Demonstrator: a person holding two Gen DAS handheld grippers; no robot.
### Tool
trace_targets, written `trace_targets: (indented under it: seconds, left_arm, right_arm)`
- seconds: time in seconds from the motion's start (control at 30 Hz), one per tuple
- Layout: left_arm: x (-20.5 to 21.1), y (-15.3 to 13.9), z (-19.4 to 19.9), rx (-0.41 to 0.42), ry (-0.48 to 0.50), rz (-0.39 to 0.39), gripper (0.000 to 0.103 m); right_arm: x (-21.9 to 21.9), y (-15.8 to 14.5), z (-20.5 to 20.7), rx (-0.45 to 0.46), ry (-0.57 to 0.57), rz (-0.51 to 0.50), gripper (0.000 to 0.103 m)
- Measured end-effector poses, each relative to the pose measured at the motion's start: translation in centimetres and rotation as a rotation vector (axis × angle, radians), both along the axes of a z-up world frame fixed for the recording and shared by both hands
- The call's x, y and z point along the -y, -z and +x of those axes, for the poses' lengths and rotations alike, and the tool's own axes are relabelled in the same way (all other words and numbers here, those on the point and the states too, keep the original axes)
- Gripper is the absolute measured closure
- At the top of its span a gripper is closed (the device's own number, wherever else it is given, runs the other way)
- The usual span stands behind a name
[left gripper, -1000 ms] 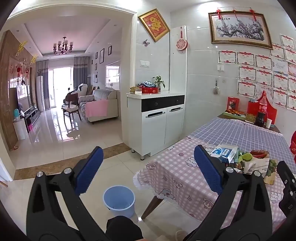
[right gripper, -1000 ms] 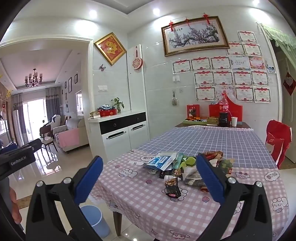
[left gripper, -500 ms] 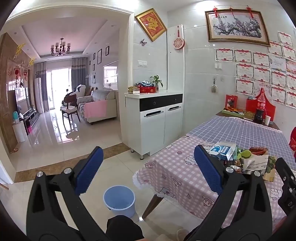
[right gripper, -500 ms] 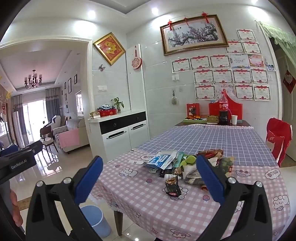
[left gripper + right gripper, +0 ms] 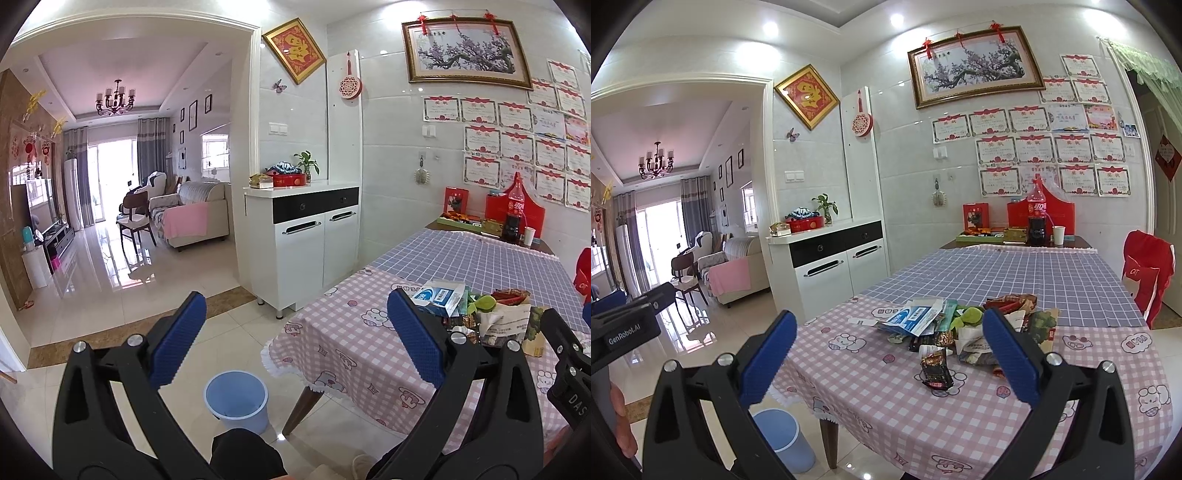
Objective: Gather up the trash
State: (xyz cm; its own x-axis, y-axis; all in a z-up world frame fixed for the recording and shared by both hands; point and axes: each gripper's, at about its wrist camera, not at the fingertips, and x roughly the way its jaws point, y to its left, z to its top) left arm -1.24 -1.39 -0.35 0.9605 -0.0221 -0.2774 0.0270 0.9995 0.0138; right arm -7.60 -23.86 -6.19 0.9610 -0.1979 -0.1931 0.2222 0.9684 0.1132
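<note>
Both tongs, left (image 5: 291, 339) and right (image 5: 886, 360), gape empty. Wrapper pile (image 5: 964, 328) sits centre-frame on the tabletop (image 5: 871, 387); pinch the near dark wrapper (image 5: 935, 371) first, bucket (image 5: 236, 400) waiting below.

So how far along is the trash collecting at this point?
Nothing looks done: the blue bin on the floor appears empty, and the pile of wrappers lies on the pink checked tablecloth. Nothing is in hand; left gripper and right gripper are both open and empty. The whole pile is left.
</note>
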Motion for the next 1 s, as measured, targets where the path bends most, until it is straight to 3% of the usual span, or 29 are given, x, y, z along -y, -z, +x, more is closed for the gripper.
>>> trace_targets:
  seconds: [1.0]
  left_arm:
    - [0.0, -0.13, -0.08, -0.001, -0.004, 0.016, 0.007]
  right_arm:
    - [0.05, -0.25, 0.03, 0.011, -0.013, 0.006, 0.004]
